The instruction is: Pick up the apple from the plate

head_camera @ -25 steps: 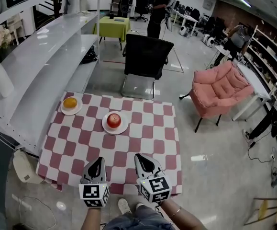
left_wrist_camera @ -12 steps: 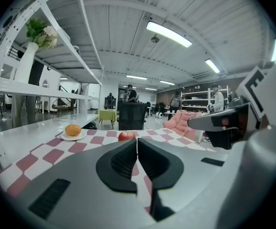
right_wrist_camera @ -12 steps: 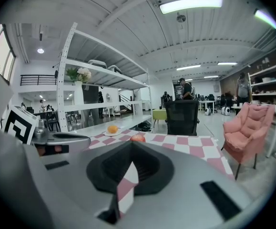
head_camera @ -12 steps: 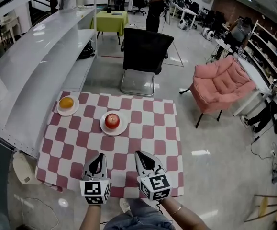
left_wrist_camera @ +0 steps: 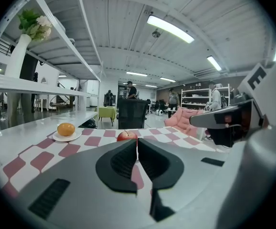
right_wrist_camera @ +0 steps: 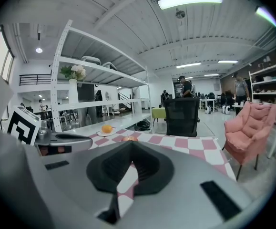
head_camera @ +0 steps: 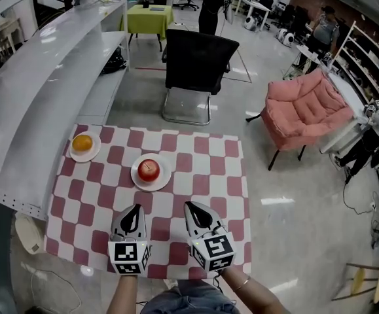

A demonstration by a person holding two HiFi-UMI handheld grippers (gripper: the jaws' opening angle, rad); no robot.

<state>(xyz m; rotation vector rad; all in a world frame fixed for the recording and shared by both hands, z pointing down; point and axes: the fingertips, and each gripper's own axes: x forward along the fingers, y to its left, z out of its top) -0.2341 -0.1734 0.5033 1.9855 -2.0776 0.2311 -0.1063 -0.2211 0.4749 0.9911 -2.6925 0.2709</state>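
A red apple (head_camera: pixel 149 169) sits on a white plate (head_camera: pixel 163 178) near the middle of the red-and-white checkered table (head_camera: pixel 202 175). My left gripper (head_camera: pixel 136 209) is over the table's near part, shut with nothing in it, a short way in front of the apple. In the left gripper view the apple (left_wrist_camera: pixel 127 136) shows just past the closed tips of that gripper (left_wrist_camera: pixel 137 142). My right gripper (head_camera: pixel 190 206) is beside it, tips together and empty. In the right gripper view the apple (right_wrist_camera: pixel 128 139) peeks over the right gripper (right_wrist_camera: pixel 131 148).
An orange (head_camera: pixel 82 142) on a second plate (head_camera: pixel 91 153) lies at the table's far left corner. White shelving (head_camera: pixel 45 90) runs along the left. A black chair (head_camera: pixel 196 70) stands behind the table and a pink armchair (head_camera: pixel 307 113) to the right.
Both grippers have moved forward over the table's near edge, closer to the apple. The apple and orange have not moved on their plates.
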